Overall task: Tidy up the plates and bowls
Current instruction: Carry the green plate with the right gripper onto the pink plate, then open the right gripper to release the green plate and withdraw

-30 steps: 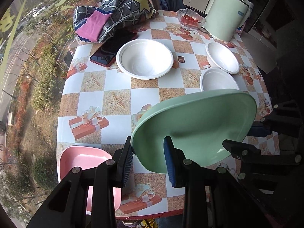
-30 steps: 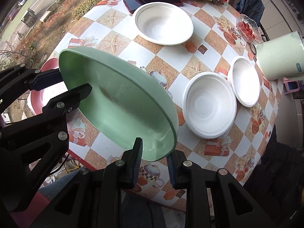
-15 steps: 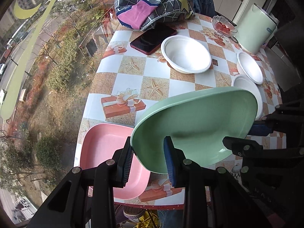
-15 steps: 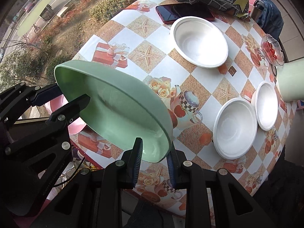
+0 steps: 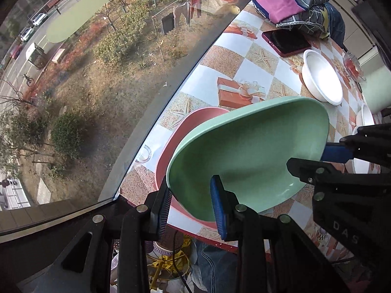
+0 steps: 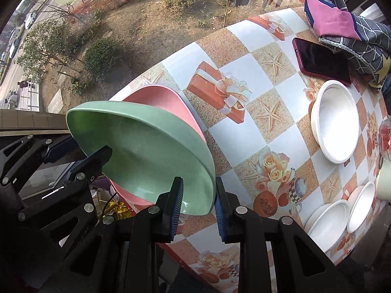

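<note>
A pale green plate [image 5: 249, 151] hangs tilted in the air, held at two edges. My left gripper [image 5: 191, 205] is shut on its near rim, and my right gripper [image 5: 315, 157] clamps the opposite rim. In the right wrist view the green plate [image 6: 146, 151] sits between the right gripper's [image 6: 198, 205] blue pads, with the left gripper [image 6: 83, 146] on its far side. Directly under it, a pink plate [image 5: 195, 122] lies on the table's corner by the window; the green plate hides much of the pink plate [image 6: 158, 97].
A large white bowl [image 6: 334, 122] stands mid-table, and two more white bowls [image 6: 327, 217] [image 6: 361, 205] sit at the right. Behind lie a red phone [image 6: 320, 61] and folded cloth [image 6: 342, 17]. A green kettle [image 5: 376, 92] and a glass dish [image 5: 353, 66] stand farther off. The table edge runs along a window.
Both grippers carried the green plate across the table toward the window corner and slightly down. It now hangs over the pink plate. Both views have rolled.
</note>
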{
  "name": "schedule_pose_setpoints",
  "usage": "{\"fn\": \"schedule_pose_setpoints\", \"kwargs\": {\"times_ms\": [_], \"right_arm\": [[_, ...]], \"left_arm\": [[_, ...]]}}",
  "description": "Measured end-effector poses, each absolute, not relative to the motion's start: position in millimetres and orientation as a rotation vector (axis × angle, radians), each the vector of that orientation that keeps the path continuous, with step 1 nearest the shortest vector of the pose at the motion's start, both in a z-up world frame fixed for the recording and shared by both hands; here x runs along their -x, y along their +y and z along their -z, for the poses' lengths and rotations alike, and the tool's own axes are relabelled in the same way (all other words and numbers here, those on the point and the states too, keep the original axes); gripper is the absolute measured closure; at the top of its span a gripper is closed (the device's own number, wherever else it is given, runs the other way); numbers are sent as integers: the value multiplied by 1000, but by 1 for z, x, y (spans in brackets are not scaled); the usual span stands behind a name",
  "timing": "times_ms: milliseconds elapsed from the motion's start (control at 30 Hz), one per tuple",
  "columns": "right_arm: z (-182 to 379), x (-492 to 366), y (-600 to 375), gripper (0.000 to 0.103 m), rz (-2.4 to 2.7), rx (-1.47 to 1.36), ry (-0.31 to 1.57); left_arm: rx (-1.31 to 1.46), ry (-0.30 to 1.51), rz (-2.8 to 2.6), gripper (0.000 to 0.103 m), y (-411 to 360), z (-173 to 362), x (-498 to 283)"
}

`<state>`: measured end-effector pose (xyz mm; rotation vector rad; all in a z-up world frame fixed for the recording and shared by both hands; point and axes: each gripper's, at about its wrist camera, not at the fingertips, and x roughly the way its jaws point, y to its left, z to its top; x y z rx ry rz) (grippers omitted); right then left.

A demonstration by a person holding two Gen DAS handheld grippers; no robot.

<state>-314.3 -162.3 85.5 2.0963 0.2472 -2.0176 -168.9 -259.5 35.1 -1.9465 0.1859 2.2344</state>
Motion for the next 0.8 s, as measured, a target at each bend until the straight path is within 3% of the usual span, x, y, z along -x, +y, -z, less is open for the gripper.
{"fn": "schedule_pose_setpoints", "kwargs": {"times_ms": [167, 233, 267, 300, 333, 367, 533, 800], "right_arm": [[-79, 330, -172, 74, 1989, -2054, 256], [-79, 333, -166, 46, 2008, -2055, 220], [-79, 333, -161, 18, 2014, -2057, 190], [-79, 332, -156, 7, 2015, -2059, 155], [-79, 329, -150, 7, 2018, -2062, 124], [-78, 325, -145, 7, 2020, -2073, 103], [-66, 303, -121, 7, 2047, -2138, 68], [-61, 289, -114, 7, 2075, -2159, -8]], "left_arm": [[2010, 124, -2221, 59, -272, -25, 167], [2016, 110, -2216, 47, -277, -24, 162], [2001, 106, -2224, 40, -279, -24, 159], [1979, 101, -2234, 34, -282, -26, 156], [1967, 102, -2239, 20, -283, -27, 154], [1956, 95, -2243, 15, -286, -27, 152], [1963, 35, -2230, 14, -293, -24, 151], [1901, 125, -2419, 14, -310, -33, 219]]}}
